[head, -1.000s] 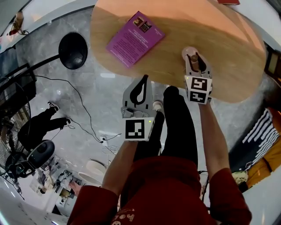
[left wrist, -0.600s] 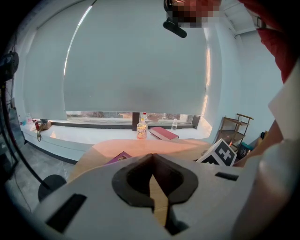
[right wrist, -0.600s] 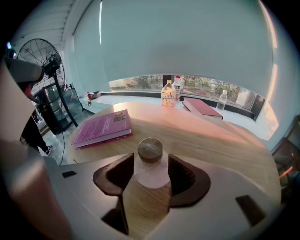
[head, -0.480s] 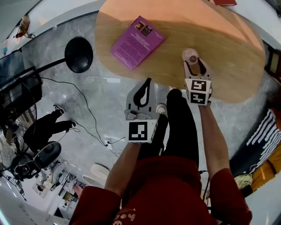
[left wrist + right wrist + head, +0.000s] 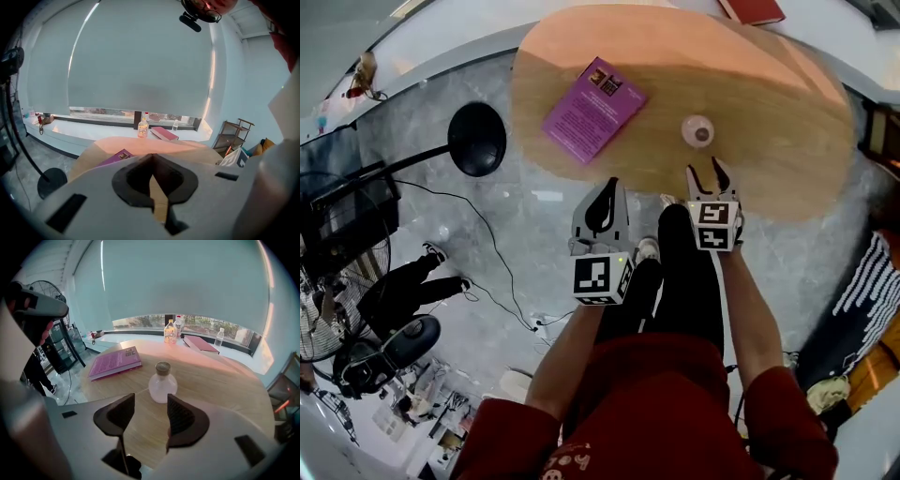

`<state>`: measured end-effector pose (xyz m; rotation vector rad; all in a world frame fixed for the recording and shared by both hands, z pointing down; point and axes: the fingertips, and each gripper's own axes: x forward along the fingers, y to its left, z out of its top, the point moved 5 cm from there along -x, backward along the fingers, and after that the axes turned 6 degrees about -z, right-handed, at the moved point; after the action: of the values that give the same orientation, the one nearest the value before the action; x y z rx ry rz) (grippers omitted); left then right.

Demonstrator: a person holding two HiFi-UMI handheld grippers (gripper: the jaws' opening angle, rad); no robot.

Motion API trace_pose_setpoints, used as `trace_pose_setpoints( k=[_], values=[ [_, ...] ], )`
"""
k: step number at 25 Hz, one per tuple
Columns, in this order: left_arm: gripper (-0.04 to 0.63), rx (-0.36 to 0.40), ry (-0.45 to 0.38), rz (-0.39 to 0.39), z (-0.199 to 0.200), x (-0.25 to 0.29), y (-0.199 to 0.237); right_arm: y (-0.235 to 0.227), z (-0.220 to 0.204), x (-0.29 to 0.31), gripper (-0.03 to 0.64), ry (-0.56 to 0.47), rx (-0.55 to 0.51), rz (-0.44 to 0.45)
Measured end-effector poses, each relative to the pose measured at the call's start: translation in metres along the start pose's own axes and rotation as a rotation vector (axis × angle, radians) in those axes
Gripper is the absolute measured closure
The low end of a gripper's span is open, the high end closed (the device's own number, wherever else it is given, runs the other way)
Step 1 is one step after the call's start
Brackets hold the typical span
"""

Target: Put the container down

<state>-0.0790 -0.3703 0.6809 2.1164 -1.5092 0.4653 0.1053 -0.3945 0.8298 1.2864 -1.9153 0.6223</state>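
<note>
On the table (image 5: pixel 787 94), corked container (image 5: pixel 162 381) (contents unclear) beyond the right claw (image 5: pixel 151 403), apart, closing, empty; left claw (image 5: pixel 151 163) closed

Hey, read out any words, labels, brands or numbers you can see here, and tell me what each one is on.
Nothing here reads in full.
Purple book cover: print too small to read.
Yellow-labelled bottle: label blurred.
Cubes on the left gripper and right gripper (its empty jaws closing): black-and-white square patterns, no words.
Red sweater: yellow letters cut off at the frame edge, unreadable.
Flask: no label.
</note>
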Motion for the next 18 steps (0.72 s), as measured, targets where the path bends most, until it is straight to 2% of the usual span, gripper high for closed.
trace_pose_setpoints(
  k=[11, 18],
  values=[
    [0.591, 0.025, -0.013, -0.055, 0.006, -0.037, -0.010, 0.017, 0.006, -0.074, 0.410, -0.057, 0.005, -0.039],
    [0.590, 0.077, -0.071, -0.093, 0.027, -0.078, -0.022, 0.020, 0.034, -0.149, 0.413, -0.186, 0.053, -0.080]
  ],
)
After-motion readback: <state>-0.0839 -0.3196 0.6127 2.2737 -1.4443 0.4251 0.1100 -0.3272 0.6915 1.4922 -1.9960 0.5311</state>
